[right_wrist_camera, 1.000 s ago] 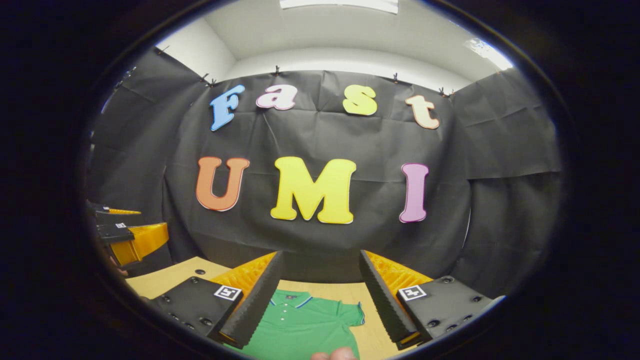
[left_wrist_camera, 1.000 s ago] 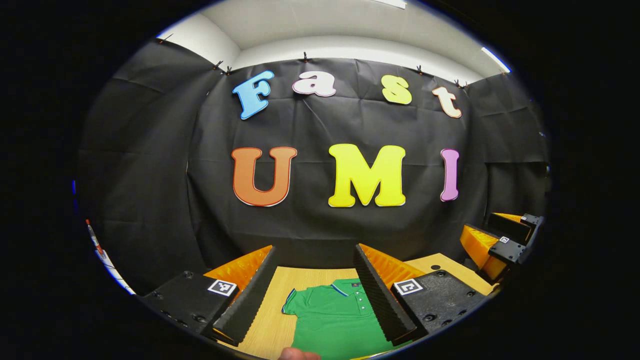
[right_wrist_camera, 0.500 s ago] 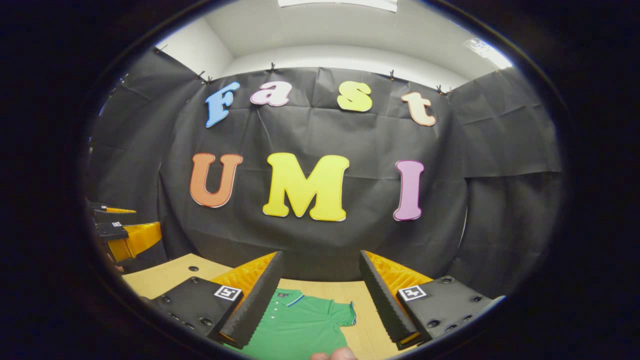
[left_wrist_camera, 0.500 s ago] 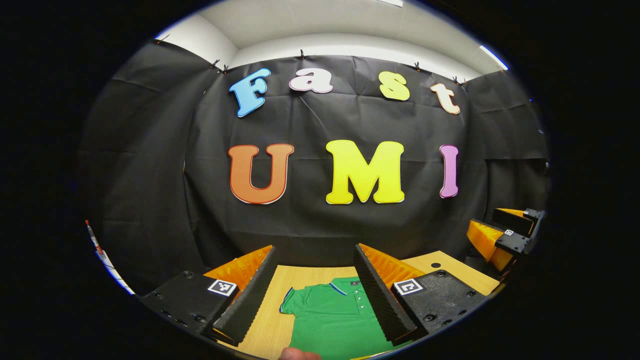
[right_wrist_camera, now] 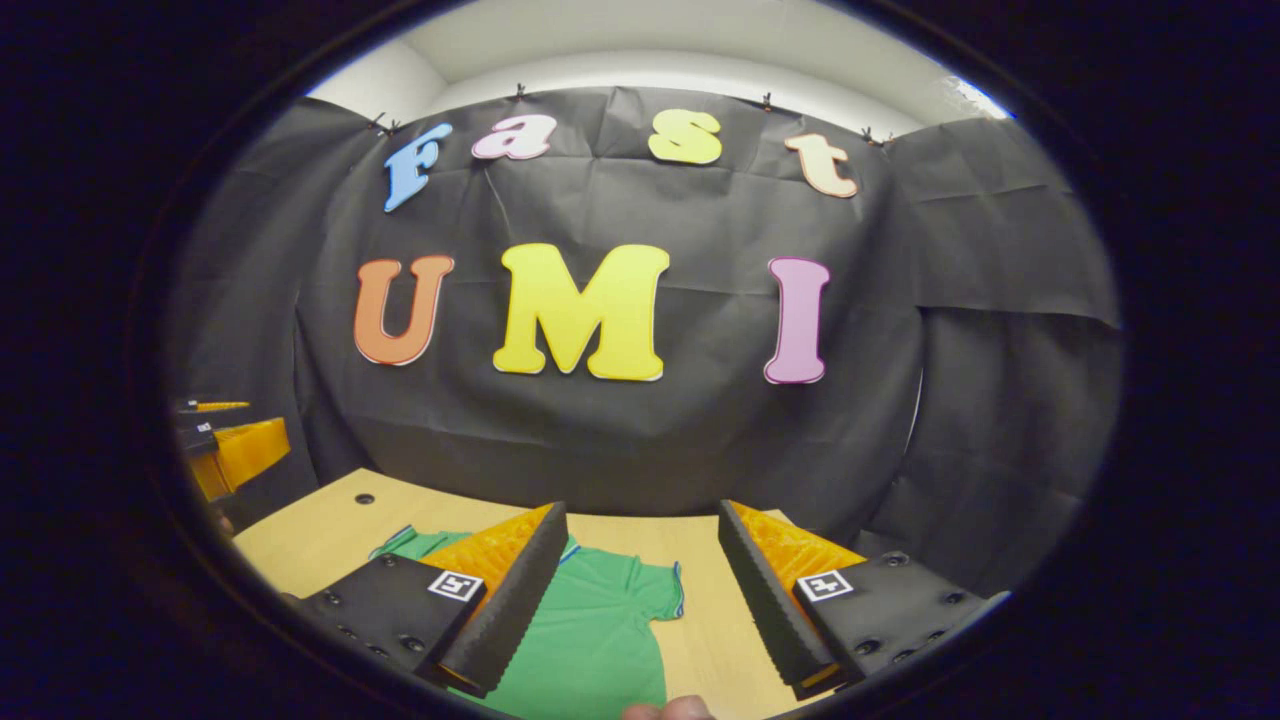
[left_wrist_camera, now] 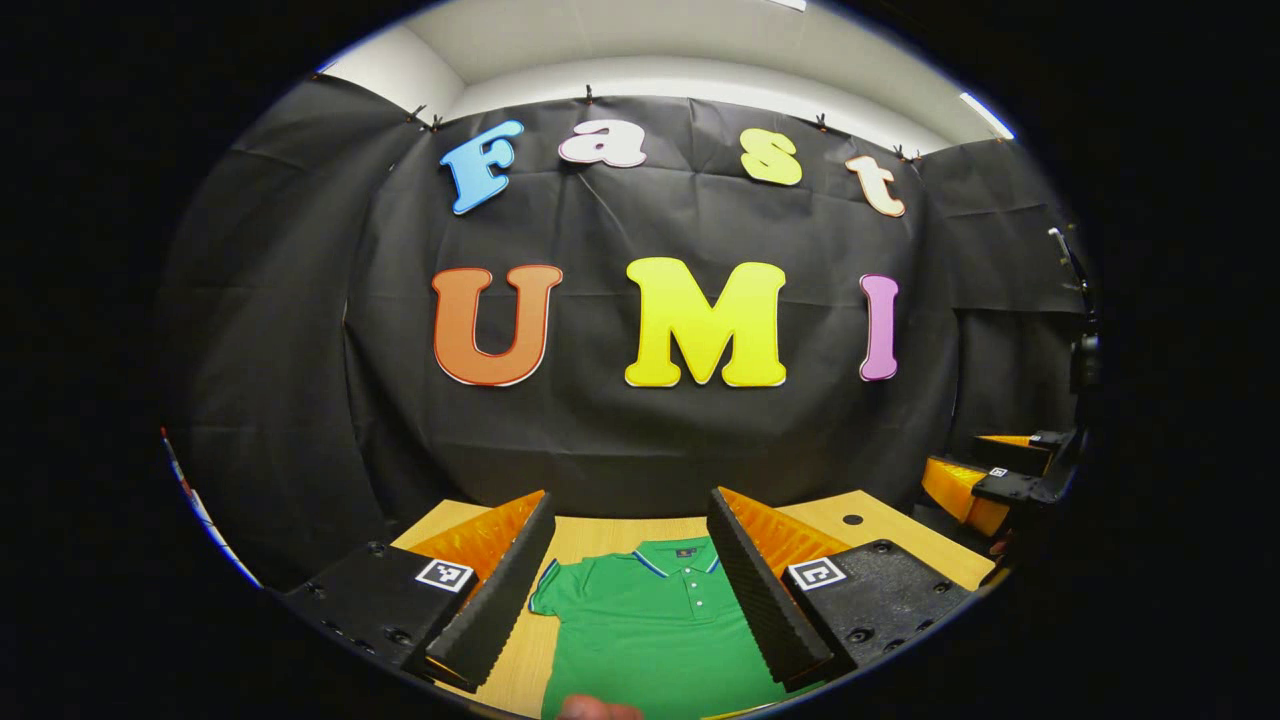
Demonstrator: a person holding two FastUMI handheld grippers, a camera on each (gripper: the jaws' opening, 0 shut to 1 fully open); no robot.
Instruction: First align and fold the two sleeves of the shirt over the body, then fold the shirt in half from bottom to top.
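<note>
A green polo shirt [left_wrist_camera: 645,625] with a blue-edged collar lies flat on the wooden table [left_wrist_camera: 885,525], collar towards the wall and buttons up. In the left gripper view, my left gripper [left_wrist_camera: 630,500] hovers open above the shirt's chest with nothing between its fingers. In the right gripper view, the shirt [right_wrist_camera: 600,635] lies below and to the left, and one short sleeve [right_wrist_camera: 655,598] is spread out. My right gripper [right_wrist_camera: 641,507] is open over that sleeve and the bare wood beside it. Each gripper appears at the edge of the other's view: right gripper [left_wrist_camera: 1000,478], left gripper [right_wrist_camera: 228,450].
The black cloth wall stands right behind the table's far edge. The tabletop [right_wrist_camera: 300,530] has a small round hole [right_wrist_camera: 364,497] near its far corner. A person's fingertip [left_wrist_camera: 598,709] pokes in at the bottom of the left gripper view.
Both cameras have tipped downward, so more of the table and shirt is in sight. In the right gripper view the shirt has slid left; both grippers stay open.
</note>
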